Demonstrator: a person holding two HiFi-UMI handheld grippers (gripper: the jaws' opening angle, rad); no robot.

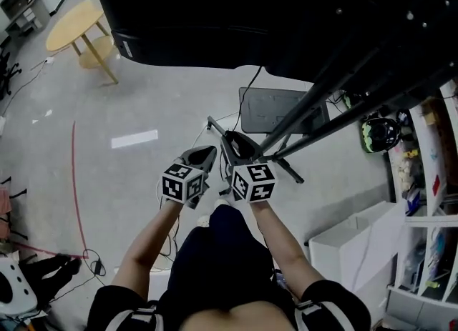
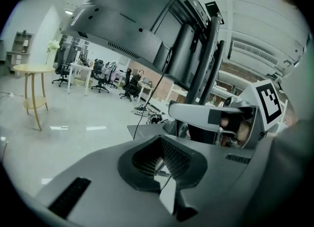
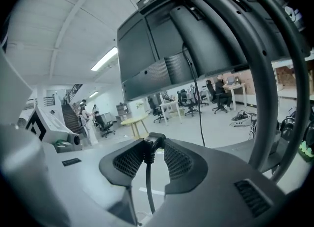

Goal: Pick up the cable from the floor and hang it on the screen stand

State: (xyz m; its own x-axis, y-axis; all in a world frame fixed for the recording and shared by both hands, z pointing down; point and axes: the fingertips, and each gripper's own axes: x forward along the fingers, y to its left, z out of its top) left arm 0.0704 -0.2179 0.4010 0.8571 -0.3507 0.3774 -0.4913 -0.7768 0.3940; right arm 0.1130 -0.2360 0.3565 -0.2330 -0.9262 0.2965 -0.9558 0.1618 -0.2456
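**A:** ok so where's the cable [image 3: 147, 182] at right now?

**B:** Off the ground, at least the part you can see. The right gripper [image 3: 149, 147] has it. In the right gripper view the jaws are pinched on the thick black end piece, and the cord drops straight down from there out of the bottom of the shot

**A:** and the left one?

**B:** The left gripper [image 2: 157, 164] is closed down to a thin slit. In its own view a skinny dark line runs out of that slit toward the camera, so it looks like it's nipping the thin bit of the same cable. It's hard to say how firmly, though, since there's a sliver of light between the pads

**A:** how close is all that to the screen stand [image 1: 322, 101]?

**B:** Pretty close. From the head view both grippers sit side by side, near each other, in front of the person's knees. The right one is just beside the lower end of the slanted black poles. The big dark screen [image 3: 162, 49] looms overhead in both gripper views

**A:** anything else around?

**B:** There's a round yellow table [image 1: 74, 23] well apart on the grey floor [image 1: 157, 101], up at the top left. I can't pick out the cable itself in the head view, it's too thin
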